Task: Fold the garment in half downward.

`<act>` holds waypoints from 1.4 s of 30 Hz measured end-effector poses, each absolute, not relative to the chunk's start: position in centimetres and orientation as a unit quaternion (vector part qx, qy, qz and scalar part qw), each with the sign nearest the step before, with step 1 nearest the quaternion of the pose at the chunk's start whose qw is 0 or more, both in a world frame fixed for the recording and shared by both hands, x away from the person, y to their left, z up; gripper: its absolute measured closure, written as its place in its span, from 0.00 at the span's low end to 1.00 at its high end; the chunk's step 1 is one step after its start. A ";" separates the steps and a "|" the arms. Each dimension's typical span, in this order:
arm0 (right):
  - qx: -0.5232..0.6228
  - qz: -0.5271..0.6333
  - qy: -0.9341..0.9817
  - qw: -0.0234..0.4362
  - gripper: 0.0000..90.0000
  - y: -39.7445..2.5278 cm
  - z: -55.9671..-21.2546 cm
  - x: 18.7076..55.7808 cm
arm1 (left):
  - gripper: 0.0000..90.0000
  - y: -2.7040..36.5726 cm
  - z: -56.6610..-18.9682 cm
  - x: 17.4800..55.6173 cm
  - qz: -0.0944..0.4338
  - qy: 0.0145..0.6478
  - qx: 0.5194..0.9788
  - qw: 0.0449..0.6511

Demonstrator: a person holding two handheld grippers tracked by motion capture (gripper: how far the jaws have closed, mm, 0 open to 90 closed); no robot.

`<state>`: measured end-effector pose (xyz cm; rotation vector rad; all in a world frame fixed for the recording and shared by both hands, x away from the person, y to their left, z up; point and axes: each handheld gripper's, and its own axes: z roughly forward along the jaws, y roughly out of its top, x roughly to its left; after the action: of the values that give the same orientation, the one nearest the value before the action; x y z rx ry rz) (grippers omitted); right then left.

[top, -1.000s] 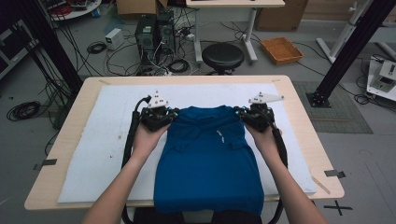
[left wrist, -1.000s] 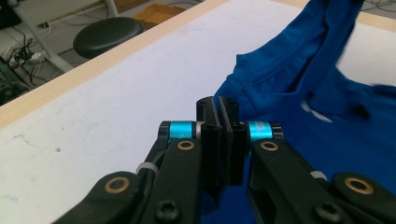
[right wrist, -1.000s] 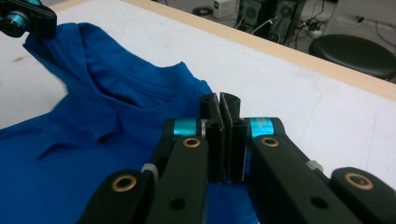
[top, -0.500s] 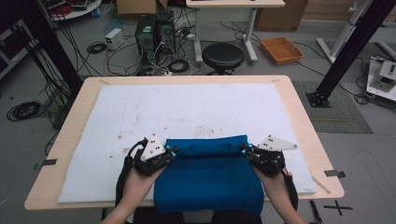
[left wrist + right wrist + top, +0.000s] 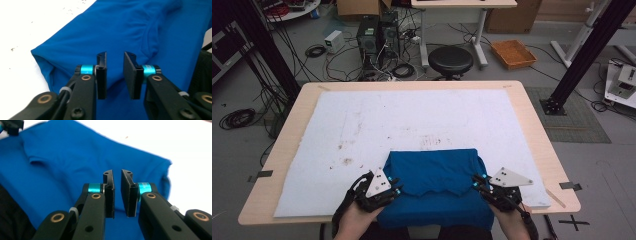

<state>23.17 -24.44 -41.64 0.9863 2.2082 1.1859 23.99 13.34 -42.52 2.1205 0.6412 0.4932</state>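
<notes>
1. The left gripper (image 5: 393, 191) sits at the left edge of the blue shirt (image 5: 437, 175), its jaws a little apart and holding nothing.
2. The folded shirt lies on the white mat (image 5: 362, 125), at the table's near edge.
3. The right gripper (image 5: 476, 183) sits at the shirt's right edge, jaws a little apart, holding nothing.

White stained mat (image 5: 377, 125) over a wooden table (image 5: 532, 125), black stool (image 5: 450, 60) at twelve o'clock, orange tray (image 5: 513, 53) at one o'clock, computer towers (image 5: 379, 37) at eleven o'clock.

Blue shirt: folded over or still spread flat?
Folded. The blue shirt lies doubled, its top layer ending in a wavy edge between the open left gripper and right gripper.
</notes>
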 end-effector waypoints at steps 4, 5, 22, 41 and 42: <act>0.383 0.442 0.777 0.232 0.81 -25.6 -40.5 24.8 | 0.71 14.0 -41.8 26.1 0.200 0.294 0.822 0.444; 0.391 0.445 0.771 0.235 0.79 -25.8 -40.3 25.5 | 0.70 14.2 -41.6 27.2 0.196 0.308 0.815 0.449; 0.494 0.381 0.772 0.126 0.88 -25.5 -44.3 35.9 | 0.82 14.6 -44.6 34.8 0.136 0.430 0.796 0.404; 0.458 0.394 0.776 0.182 0.95 -24.6 -42.3 41.4 | 0.95 15.1 -42.6 41.8 0.186 0.402 0.801 0.403; 0.457 0.391 0.777 0.186 0.95 -24.5 -42.2 42.0 | 0.95 15.1 -42.5 42.2 0.189 0.402 0.800 0.403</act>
<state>41.95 -24.49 -42.22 1.2873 2.1887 1.1021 42.24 15.11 -42.51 2.0223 1.0146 0.4777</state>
